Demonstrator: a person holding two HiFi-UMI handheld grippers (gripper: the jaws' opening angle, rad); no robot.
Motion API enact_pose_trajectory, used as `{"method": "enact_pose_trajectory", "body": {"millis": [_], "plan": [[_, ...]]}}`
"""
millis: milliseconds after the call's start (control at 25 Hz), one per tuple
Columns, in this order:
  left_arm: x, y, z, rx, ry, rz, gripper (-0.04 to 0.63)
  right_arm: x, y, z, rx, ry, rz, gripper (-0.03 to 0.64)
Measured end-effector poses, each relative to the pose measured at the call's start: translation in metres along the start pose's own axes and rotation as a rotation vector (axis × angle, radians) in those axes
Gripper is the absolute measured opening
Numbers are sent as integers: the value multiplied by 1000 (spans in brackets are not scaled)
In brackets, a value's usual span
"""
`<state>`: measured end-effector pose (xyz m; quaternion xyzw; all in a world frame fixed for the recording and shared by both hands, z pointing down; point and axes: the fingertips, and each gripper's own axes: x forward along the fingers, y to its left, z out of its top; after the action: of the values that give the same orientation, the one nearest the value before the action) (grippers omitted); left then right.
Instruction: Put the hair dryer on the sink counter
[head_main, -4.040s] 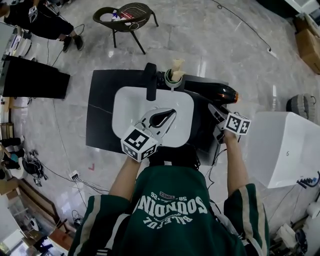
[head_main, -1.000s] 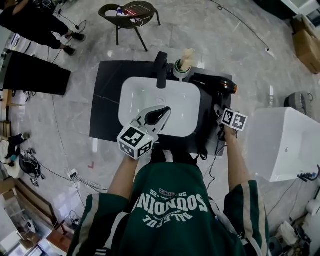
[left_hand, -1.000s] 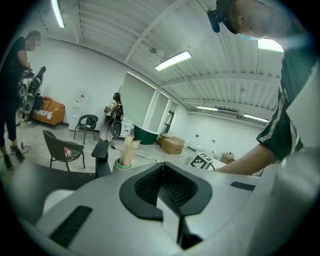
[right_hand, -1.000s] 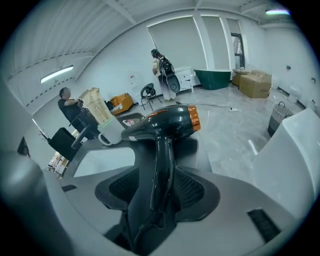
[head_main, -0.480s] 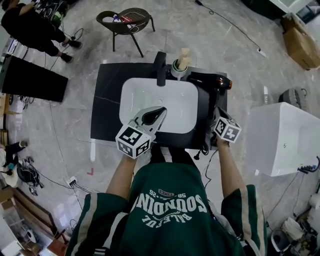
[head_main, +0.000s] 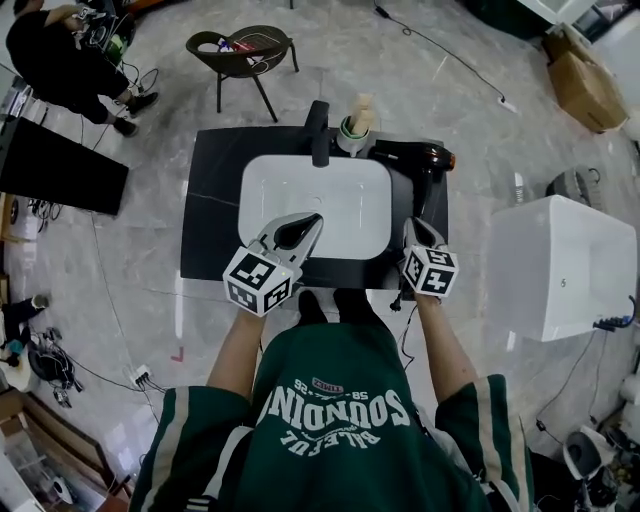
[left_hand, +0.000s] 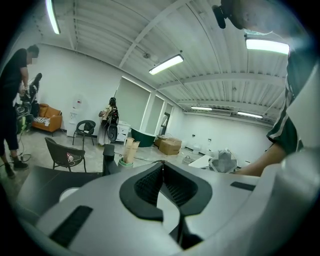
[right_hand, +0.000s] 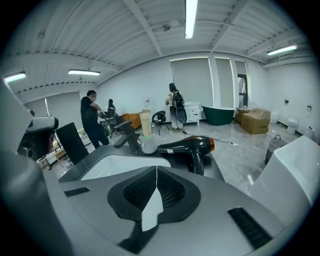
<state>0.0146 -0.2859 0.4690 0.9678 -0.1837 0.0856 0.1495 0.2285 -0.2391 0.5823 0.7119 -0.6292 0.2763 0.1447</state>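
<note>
The black hair dryer (head_main: 415, 156) with an orange nozzle tip lies on the black sink counter (head_main: 210, 200), at the back right beside the white basin (head_main: 315, 205). In the right gripper view the hair dryer (right_hand: 192, 146) rests ahead of the jaws, apart from them. My right gripper (head_main: 413, 230) hovers over the counter's front right corner; its jaws have just closed and now meet, nothing between them (right_hand: 156, 168). My left gripper (head_main: 308, 222) hangs over the basin's front rim, shut and empty (left_hand: 162, 164).
A black faucet (head_main: 318, 130) and a cup (head_main: 352, 136) holding tall items stand behind the basin. The dryer's cord (head_main: 401, 300) hangs off the counter's front edge. A white tub (head_main: 560, 265) stands right, a chair (head_main: 240, 48) behind, a person (head_main: 60, 50) far left.
My right gripper has drawn back from the hair dryer toward the counter's front edge and shut; the dryer stays on the counter. The left gripper has slid slightly back toward me.
</note>
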Motion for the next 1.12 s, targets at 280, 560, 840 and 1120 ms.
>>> {"method": "enact_pose_trajectory", "body": {"millis": [280,560,840,1120], "plan": [[-22,-2,-1,-1,-31,8,15,-19,53,13,-54,-70,58,43],[-43,1,5,16,-49,14,15,-45,120,50,-130,-179,142,43],[-50,1,10,34,-76,17,15,-77,157,79,-121,-273,216,41],[-52,-3,13,36,-89,11,15,-86,175,81,-176,-276,261,41]]}}
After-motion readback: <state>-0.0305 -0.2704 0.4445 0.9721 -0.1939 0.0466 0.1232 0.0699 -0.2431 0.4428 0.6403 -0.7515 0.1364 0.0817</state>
